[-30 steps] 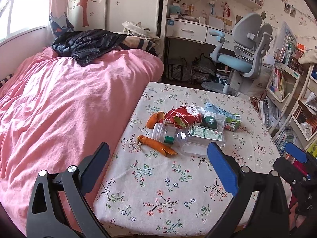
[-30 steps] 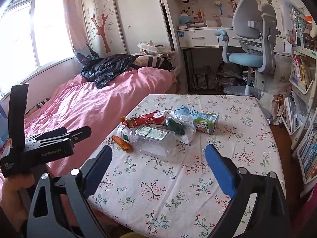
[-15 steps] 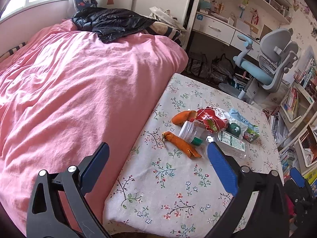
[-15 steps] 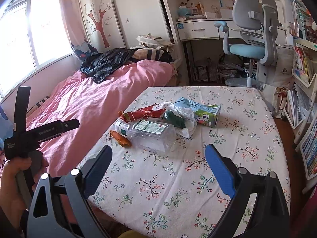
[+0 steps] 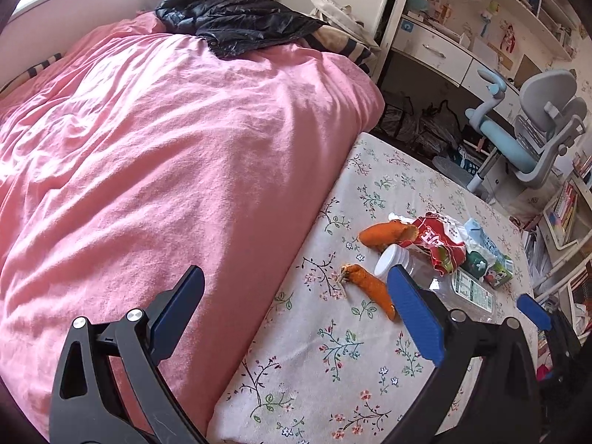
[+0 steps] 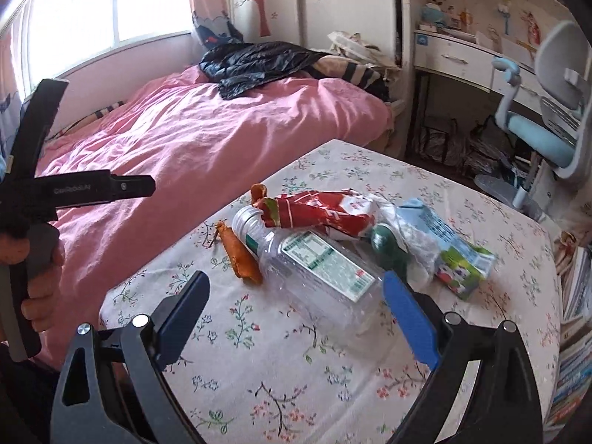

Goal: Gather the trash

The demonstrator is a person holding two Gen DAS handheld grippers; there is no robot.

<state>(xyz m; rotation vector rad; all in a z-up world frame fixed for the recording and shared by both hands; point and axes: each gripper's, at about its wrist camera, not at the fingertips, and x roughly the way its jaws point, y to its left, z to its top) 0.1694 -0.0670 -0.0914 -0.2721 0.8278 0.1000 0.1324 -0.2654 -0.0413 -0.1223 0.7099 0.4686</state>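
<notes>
While both grippers are hanging apart and empty | right gripper (image 6: 296,318) is facing clear plastic bottle (image 6: 314,270) at frame centre | left gripper (image 5: 296,314) is hovering over table edge (image 5: 236,381) | squaring across bottle's body would grip best

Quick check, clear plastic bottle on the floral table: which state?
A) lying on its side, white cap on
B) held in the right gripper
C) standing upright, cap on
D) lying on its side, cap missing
A: the clear plastic bottle lies on its side on the table with its white cap on, and the right gripper is open, short of it.
</notes>
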